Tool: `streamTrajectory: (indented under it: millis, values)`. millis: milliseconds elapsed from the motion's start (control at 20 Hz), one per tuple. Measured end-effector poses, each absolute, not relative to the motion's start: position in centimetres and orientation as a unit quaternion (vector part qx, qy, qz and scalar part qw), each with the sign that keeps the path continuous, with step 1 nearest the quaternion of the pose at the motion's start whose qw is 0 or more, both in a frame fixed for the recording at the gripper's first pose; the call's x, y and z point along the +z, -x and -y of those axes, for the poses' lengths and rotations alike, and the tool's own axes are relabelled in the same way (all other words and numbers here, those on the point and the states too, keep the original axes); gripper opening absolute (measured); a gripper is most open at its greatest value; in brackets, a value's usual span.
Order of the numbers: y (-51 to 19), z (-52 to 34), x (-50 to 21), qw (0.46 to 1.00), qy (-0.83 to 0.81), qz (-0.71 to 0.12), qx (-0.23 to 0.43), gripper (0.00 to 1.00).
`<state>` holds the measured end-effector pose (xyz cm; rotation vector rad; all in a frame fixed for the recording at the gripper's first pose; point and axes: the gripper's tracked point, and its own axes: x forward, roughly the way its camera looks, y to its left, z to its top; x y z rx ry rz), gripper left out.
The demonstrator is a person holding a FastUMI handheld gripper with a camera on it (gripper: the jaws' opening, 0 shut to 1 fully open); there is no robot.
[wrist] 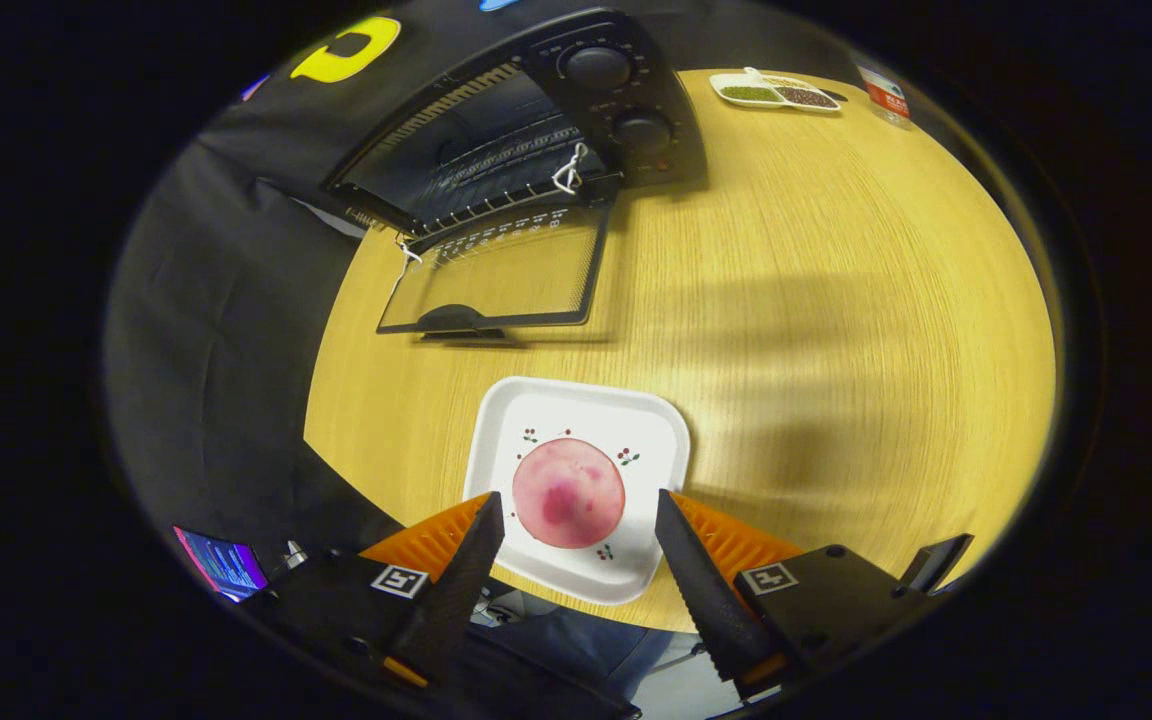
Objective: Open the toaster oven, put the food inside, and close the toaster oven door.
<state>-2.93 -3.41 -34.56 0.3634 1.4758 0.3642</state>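
Pink food (568,493) between spread jaws of gripper (579,520); no legible writing.

A round wooden table (836,300) stands against black cloth (206,330), brightly lit.

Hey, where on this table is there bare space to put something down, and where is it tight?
The widest bare patch of table runs from the toaster oven and its lowered door toward the divided dish. A narrower strip lies between door and white plate. It is crowded around the round pink food, where the open gripper straddles the plate.
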Motion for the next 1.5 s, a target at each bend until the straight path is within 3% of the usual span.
streamTrajectory:
  millis: [100, 700, 750, 850, 1050, 1200, 1300, 1500]
  values:
    - [2.8, 3.5, -34.6, 0.706, -0.176, -0.667, 0.163, 0.94]
    - [3.7, 4.7, -36.4, 0.682, -0.182, -0.692, 0.154, 0.94]
    - [3.9, 4.9, -36.7, 0.678, -0.178, -0.697, 0.150, 0.84]
    - [4.2, 4.9, -37.3, 0.673, -0.176, -0.704, 0.144, 0.84]
    - [4.0, 5.7, -38.0, 0.669, -0.192, -0.708, 0.118, 0.30]
    - [4.2, 5.9, -38.9, 0.670, -0.184, -0.711, 0.111, 0.30]
    - [4.1, 5.6, -38.5, 0.667, -0.202, -0.710, 0.101, 0.03]
    - [4.2, 5.4, -38.5, 0.677, -0.197, -0.702, 0.096, 0.02]
